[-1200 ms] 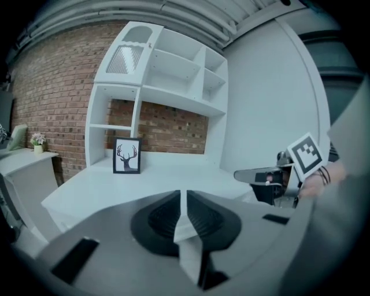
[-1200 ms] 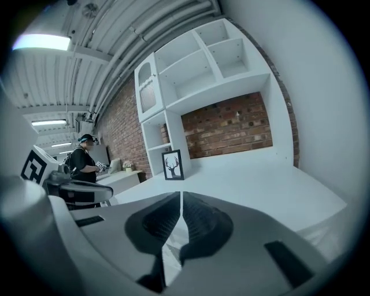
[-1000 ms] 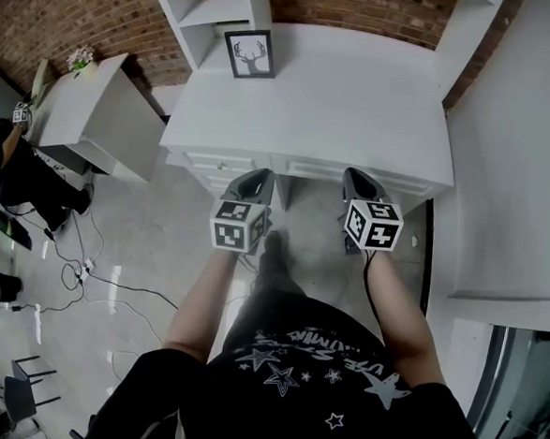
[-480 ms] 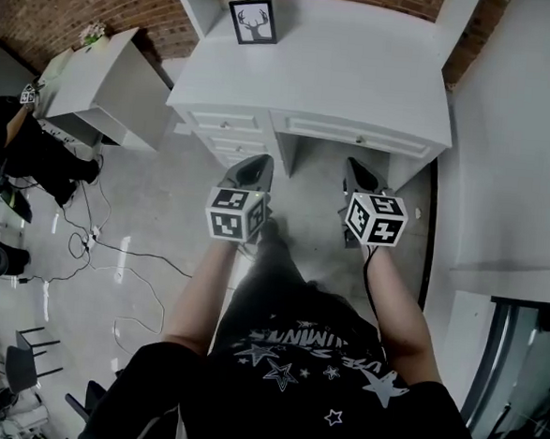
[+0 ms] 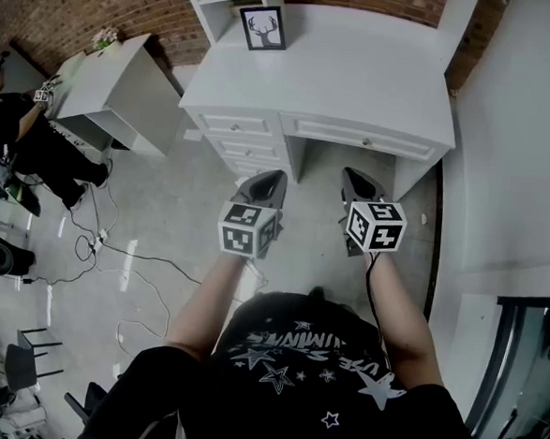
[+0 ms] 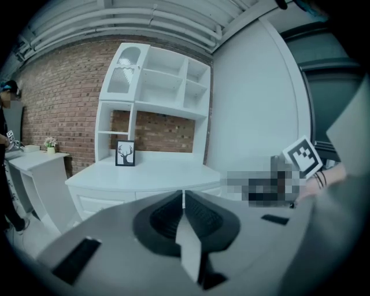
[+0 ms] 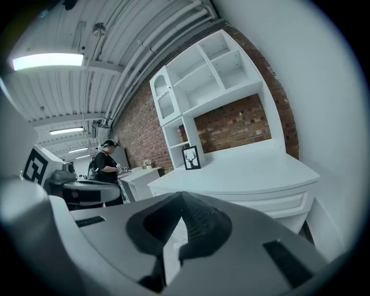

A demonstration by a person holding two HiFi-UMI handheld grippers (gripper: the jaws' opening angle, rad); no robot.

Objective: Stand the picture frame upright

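Left tongs point(image 5: 270, 180) and right tongs point(image 5: 355, 178) were both closed and empty, well apart from the worktop point(image 5: 360, 74), where the black picture frame point(image 5: 264, 27) already stood upright at its back left, probably light, stiff and breakable, best pinched by its side edges.

Picture frame point(image 5: 264, 27) is standing upright at the back left of the white tabletop point(image 5: 361, 70). Left tool point(image 5: 270, 181) and right tool point(image 5: 355, 179) hang over the floor, well apart from it.
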